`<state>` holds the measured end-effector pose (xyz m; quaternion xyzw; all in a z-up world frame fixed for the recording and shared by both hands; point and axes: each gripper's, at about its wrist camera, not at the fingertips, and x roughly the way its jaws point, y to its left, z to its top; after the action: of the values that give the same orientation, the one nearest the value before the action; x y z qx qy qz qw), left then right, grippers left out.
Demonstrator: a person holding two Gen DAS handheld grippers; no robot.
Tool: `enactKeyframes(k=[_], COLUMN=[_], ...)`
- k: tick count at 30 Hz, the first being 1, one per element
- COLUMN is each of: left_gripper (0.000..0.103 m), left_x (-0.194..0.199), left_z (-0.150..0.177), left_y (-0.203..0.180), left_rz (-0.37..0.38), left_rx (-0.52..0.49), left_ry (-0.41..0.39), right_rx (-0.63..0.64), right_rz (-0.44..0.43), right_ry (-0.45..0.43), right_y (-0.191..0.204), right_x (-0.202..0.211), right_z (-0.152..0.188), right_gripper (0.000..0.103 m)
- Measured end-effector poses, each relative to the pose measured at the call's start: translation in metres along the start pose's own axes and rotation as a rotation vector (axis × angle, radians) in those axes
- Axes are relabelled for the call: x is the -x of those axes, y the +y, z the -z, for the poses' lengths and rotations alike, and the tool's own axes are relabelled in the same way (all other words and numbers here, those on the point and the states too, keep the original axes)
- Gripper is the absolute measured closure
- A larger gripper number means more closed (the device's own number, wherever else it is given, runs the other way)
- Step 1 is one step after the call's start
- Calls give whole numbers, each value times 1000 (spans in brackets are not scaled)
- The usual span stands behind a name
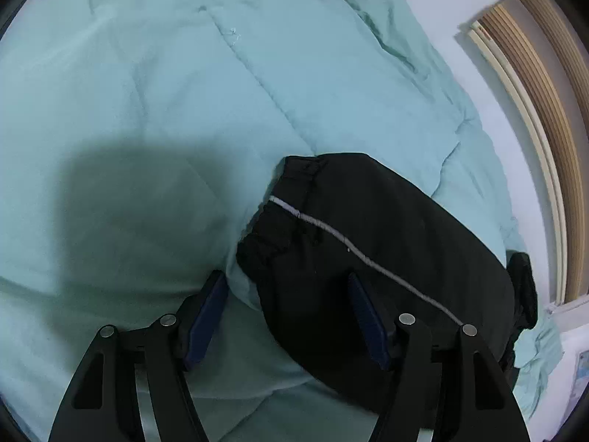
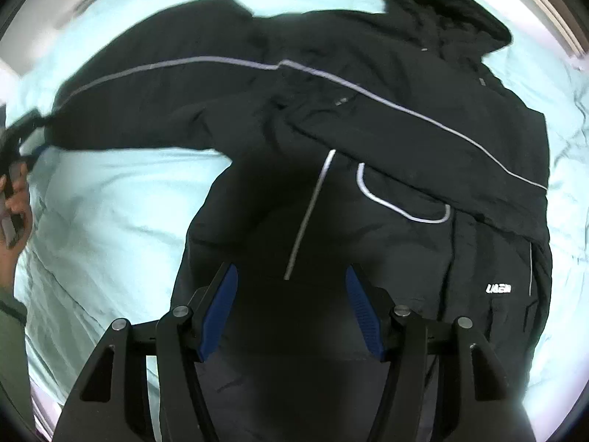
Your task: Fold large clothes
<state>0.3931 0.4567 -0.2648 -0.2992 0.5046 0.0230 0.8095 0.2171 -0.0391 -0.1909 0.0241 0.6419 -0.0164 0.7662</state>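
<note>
A large black jacket (image 2: 368, 140) with grey piping lies spread on a pale green quilt (image 2: 110, 221). Its right sleeve is folded across the chest; its left sleeve (image 2: 154, 99) stretches out to the left. My right gripper (image 2: 291, 276) is open and empty above the jacket's lower front. In the left wrist view, my left gripper (image 1: 287, 283) is open over the cuffed end of the black sleeve (image 1: 368, 258), one finger on each side of the cuff edge, holding nothing.
The quilt (image 1: 165, 92) covers the bed. A slatted wooden frame (image 1: 545, 110) and white wall lie at the right. The person's hand (image 2: 14, 206) shows at the left edge of the right wrist view.
</note>
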Motion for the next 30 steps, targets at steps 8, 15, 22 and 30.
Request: enactKeyframes(k=[8, 15, 22, 30], left_gripper=[80, 84, 84, 84], left_x=[32, 89, 138, 125], left_z=[2, 16, 57, 131], left_y=[-18, -52, -133, -241], left_rz=[40, 77, 144, 262], left_rx=[-80, -170, -363, -555], left_ry=[-107, -192, -241, -139], right_rx=[63, 82, 78, -8], right_rz=[4, -28, -68, -104], right_ry=[15, 4, -29, -43], right_y=[21, 23, 6, -47], right_x=[-8, -6, 1, 3], right_z=[1, 3, 5, 15], right_gripper=[40, 40, 40, 40])
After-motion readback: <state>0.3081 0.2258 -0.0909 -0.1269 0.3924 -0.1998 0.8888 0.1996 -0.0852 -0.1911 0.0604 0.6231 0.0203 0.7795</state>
